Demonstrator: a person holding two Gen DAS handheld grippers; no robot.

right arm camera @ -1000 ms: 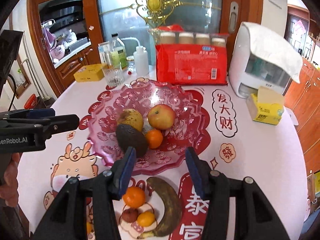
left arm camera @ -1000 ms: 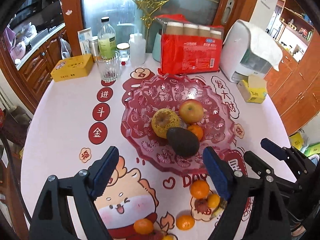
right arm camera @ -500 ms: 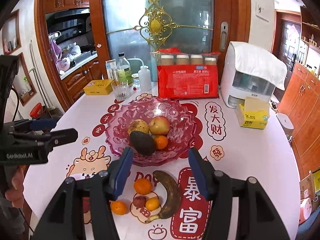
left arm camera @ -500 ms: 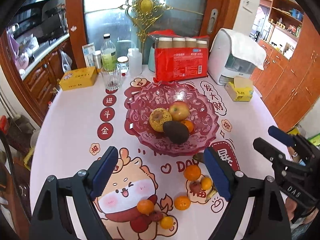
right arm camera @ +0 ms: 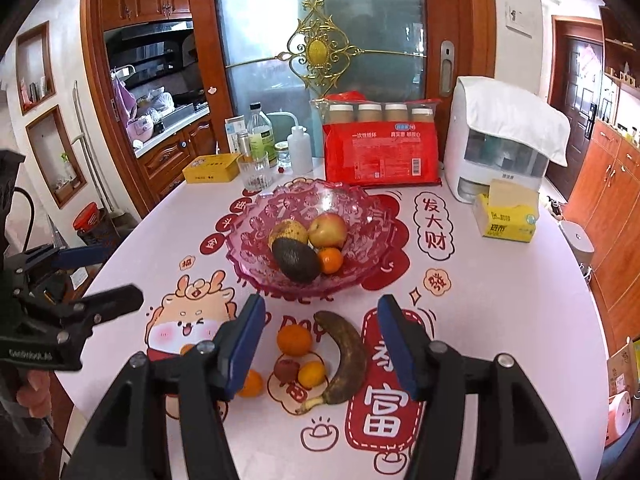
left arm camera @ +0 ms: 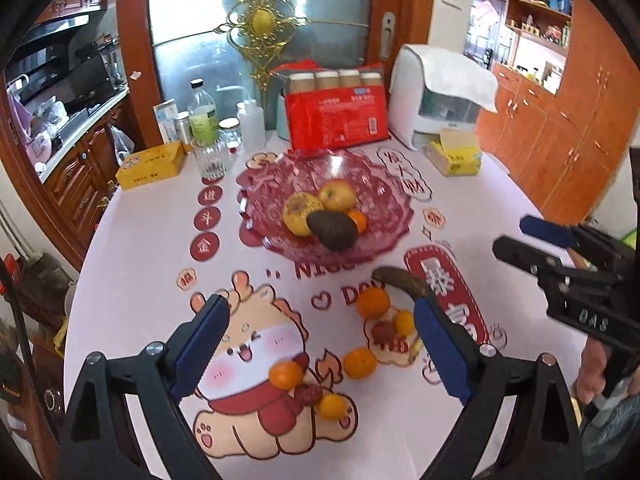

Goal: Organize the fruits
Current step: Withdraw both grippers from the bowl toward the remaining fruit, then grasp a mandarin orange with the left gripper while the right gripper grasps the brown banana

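So we count 4 fruits in the pink bowl (right arm camera: 248, 236); the banana (right arm camera: 344, 360) and small oranges (right arm camera: 294, 339) lie loose on the surface (right arm camera: 500, 300) before it. Left gripper (left arm camera: 320, 354) is opening, right gripper (right arm camera: 318, 346) apart, both empty. Next we likely must descend onto a loose fruit.

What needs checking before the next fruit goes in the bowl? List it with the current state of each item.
1. Left hand-held gripper empty: ok, jaws opening, nothing between them.
2. Right hand-held gripper empty: ok, jaws apart, nothing held.
3. Pink glass bowl has room: ok; avocado, apple, a yellowish fruit and one orange sit near the middle.
4. Fruit left on the table: not ok; banana and several oranges remain outside.
5. Banana clear to grasp: ok, it lies apart from the small fruits.
6. Banana firmness: cannot tell, skin is dark.
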